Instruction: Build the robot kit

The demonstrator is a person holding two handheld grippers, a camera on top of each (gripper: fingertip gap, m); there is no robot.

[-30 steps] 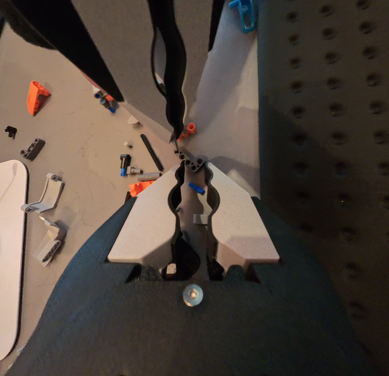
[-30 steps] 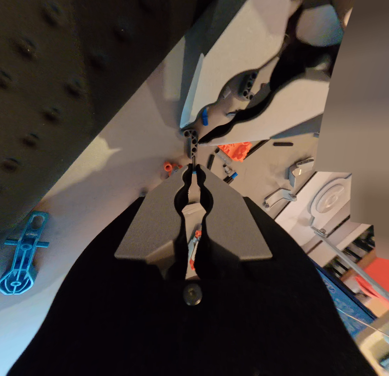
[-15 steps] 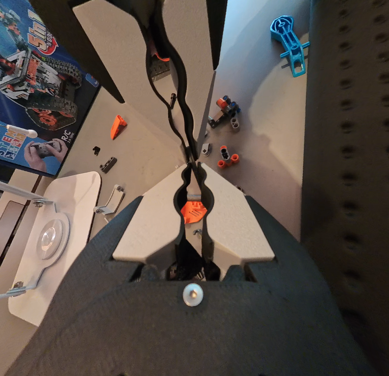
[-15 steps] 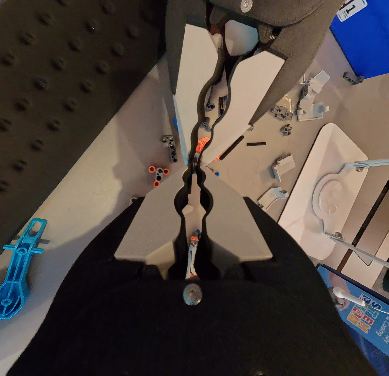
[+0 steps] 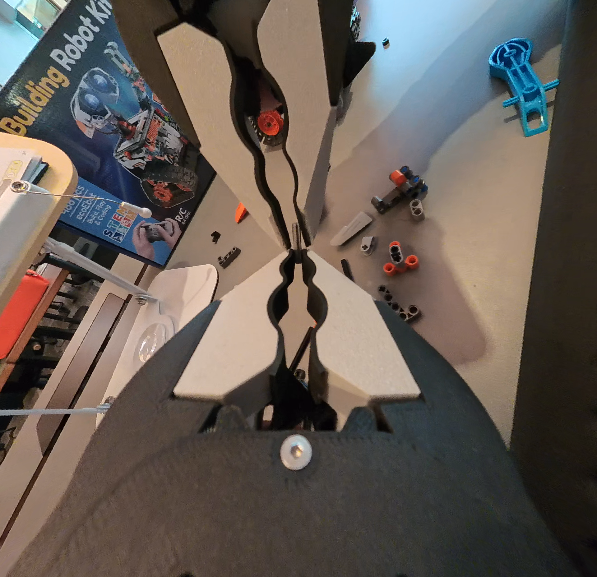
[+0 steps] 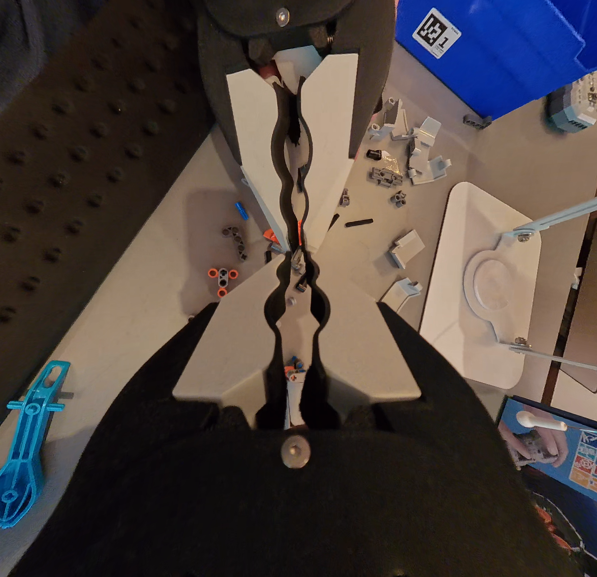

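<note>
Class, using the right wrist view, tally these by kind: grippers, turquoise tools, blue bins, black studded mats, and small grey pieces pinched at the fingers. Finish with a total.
grippers: 2, left gripper and right gripper
turquoise tool: 1
blue bin: 1
black studded mat: 1
small grey piece: 1
Total: 6

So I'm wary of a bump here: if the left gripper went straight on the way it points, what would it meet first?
Most likely the right gripper: its tips stand nose to nose with the left gripper, both pinching a small grey metal pin between them. There is no visible free way ahead, though depth is hard to judge.
</note>
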